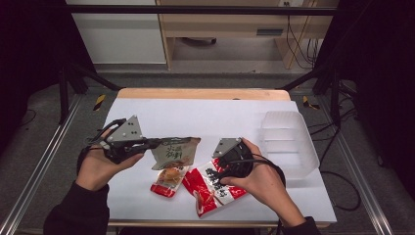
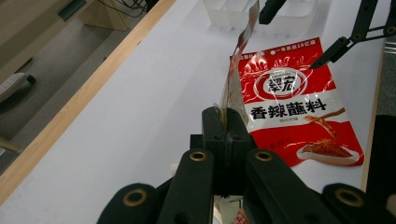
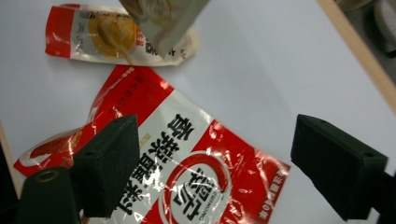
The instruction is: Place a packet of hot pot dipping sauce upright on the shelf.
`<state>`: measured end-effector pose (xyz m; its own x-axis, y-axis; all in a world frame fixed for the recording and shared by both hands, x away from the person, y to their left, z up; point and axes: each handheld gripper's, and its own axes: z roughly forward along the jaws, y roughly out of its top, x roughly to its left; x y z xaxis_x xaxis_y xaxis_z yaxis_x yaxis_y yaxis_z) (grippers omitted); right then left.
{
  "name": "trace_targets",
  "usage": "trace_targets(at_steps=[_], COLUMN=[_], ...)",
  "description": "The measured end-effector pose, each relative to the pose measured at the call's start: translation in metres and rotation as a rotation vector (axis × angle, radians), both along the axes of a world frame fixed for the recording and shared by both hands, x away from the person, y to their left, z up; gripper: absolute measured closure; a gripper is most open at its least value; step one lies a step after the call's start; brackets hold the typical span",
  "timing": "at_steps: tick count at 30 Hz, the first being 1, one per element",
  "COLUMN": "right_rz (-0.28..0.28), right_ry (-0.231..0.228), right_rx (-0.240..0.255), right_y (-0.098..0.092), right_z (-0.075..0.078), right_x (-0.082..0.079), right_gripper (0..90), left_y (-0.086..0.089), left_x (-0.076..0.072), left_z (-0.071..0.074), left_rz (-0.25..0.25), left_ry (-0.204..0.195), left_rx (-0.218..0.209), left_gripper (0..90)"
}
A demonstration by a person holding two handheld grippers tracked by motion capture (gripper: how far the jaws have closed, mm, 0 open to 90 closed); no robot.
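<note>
Grey-brown pouch [image 1: 174, 152], the one we hold in the left hand-held gripper [image 1: 147, 143], hangs above the white surface [image 1: 195, 117], clear of it, between our two hands in the high view. Going from the largest things down, we see the surface first, covered in white with a wooden edge at its far side. On it, toward the right, stands a clear plastic container [image 1: 286, 142], well apart from the pouches. Next comes the big red sauce packet [image 3: 196, 182], lying flat with its long axis running diagonally across the right gripper view and its round logo nearest that camera; in the high view it lies near the front edge, partly under our right hand. Just beside it to the left lies a smaller red and orange snack packet [image 1: 167, 182], also flat. The held pouch hangs over that packet's far end. Its long axis runs roughly level, left to right in the high view, with one short end clamped in the left jaws and the free end pointing toward our right hand. In the left gripper view we see it edge-on [image 2: 236, 70], stretching away from the clenched jaws. The right hand-held gripper [image 3: 215, 163] hovers above the big red packet with its jaws spread wide and nothing between the pads.
</note>
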<state>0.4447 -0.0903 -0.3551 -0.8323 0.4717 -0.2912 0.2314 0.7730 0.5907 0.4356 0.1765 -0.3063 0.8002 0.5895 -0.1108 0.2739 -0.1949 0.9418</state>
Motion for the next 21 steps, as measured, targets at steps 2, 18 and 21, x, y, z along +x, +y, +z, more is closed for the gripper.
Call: trace_targets(at_steps=[2,18,21], right_rz=[0.011,0.151,0.167], right_ry=[0.0,-0.007,0.005], right_rx=[0.002,-0.022,-0.039], right_y=[0.002,0.009,0.013], right_z=[0.007,0.043,0.042], right_x=[0.001,0.012,0.014], right_gripper=[22.3,53.2,59.5], left_y=[-0.005,-0.043,-0.047], left_x=[0.0,0.003,0.002], left_z=[0.0,-0.01,-0.012], left_rz=[-0.012,-0.1,-0.108], left_ry=[0.002,0.029,0.033], left_rx=[-0.003,-0.004,-0.01], left_gripper=[90.0,90.0,90.0])
